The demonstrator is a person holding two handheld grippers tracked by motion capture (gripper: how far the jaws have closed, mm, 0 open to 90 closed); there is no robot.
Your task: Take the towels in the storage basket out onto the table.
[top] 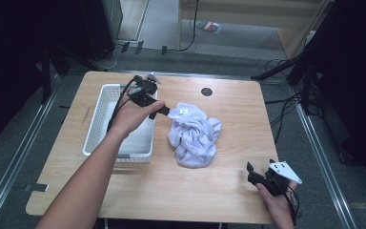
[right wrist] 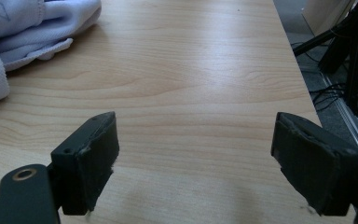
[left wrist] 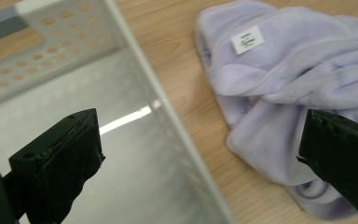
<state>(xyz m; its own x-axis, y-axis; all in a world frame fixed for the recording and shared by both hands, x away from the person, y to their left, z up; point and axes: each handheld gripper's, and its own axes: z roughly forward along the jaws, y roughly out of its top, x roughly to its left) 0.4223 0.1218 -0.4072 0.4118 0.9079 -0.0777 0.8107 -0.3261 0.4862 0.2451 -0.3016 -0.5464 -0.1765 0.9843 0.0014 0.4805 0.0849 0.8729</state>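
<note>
High view shows the left gripper [top: 164, 110], jaws spread, beside the crumpled lavender fleece cloth [top: 194, 135]; a shallow pinch could slip, or snag the white perforated plastic basket [top: 95, 125]. The right gripper [top: 253, 172] rests spread.

A crumpled pale lilac fleece cloth [top: 193, 134] lies near the middle of the light wooden counter [top: 171, 186], just right of a white perforated plastic basket [top: 96, 121]. The left gripper [top: 164, 110] hangs over the basket's right rim beside the cloth, while the right gripper [top: 251, 172] sits at the counter's near right corner, well apart from both
</note>
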